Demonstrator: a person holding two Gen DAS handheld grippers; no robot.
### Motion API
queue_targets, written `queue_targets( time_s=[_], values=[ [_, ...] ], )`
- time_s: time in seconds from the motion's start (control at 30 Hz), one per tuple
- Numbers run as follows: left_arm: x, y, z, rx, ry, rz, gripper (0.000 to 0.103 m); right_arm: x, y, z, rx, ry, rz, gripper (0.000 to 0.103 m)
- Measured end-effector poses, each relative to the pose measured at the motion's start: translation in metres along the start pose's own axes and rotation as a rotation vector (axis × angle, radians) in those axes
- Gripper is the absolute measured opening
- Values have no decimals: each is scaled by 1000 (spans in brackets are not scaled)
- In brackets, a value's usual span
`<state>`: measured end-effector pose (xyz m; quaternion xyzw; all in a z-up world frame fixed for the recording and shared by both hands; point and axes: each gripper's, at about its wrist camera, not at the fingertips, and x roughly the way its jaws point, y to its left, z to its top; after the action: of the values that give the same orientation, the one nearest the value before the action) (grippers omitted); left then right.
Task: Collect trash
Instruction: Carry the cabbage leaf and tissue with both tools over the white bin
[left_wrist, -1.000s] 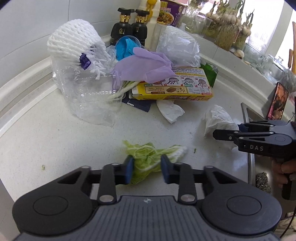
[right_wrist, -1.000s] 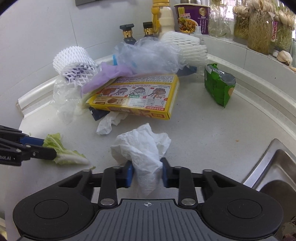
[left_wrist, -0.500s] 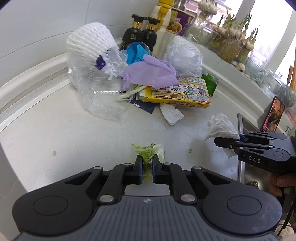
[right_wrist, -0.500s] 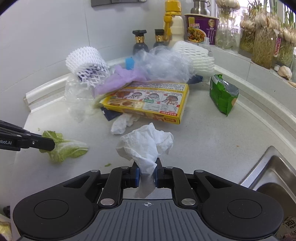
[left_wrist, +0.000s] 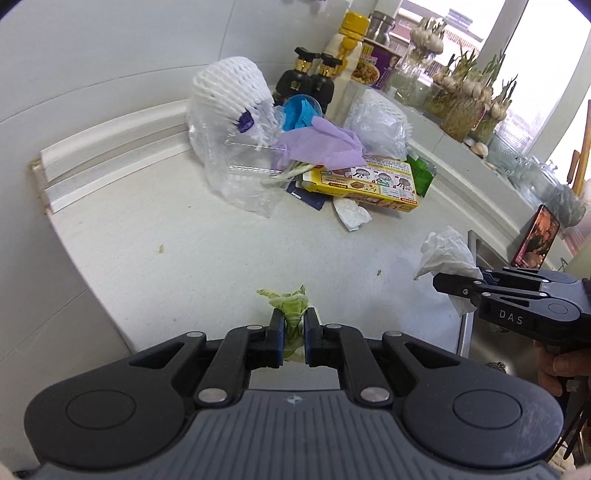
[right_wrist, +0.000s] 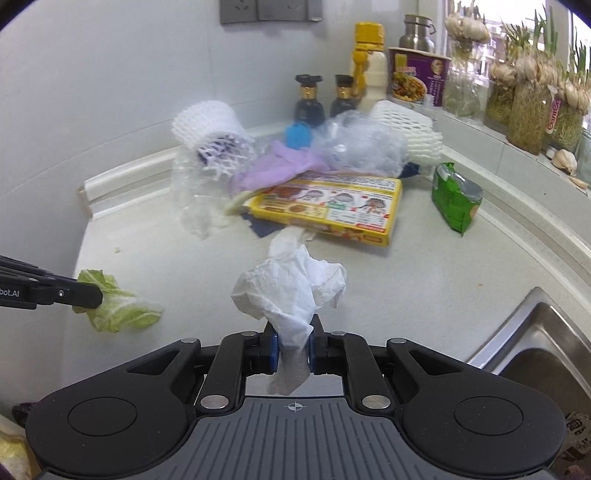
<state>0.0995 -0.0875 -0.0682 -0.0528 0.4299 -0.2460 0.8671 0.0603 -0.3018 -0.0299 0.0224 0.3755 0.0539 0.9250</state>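
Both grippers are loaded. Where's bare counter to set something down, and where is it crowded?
Bare counter runs from the white wall trim to the near edge, left of the trash pile. Another open patch lies between the yellow box, the green packet and the sink. It is crowded around the foam net and purple glove.

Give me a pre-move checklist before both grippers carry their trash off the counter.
1. Left gripper shut on leaf: ok.
2. Right gripper shut on tissue: ok.
3. Leaf clear of the counter: ok, seen hanging in the right wrist view.
4. Tissue clear of counter: ok.
5. Grippers apart from each other: ok.
6. Bin location: cannot tell, none in view.
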Motion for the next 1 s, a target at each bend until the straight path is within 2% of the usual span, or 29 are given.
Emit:
queue_targets(
  time_s=[0.6, 1.0],
  values=[
    [-61, 26, -41, -59, -35, 12, 9, -34, 85, -25, -55, 22, 63, 12],
    [-95, 55, -70, -105, -48, 34, 9, -39, 148, -42, -92, 50, 136, 12]
  ],
)
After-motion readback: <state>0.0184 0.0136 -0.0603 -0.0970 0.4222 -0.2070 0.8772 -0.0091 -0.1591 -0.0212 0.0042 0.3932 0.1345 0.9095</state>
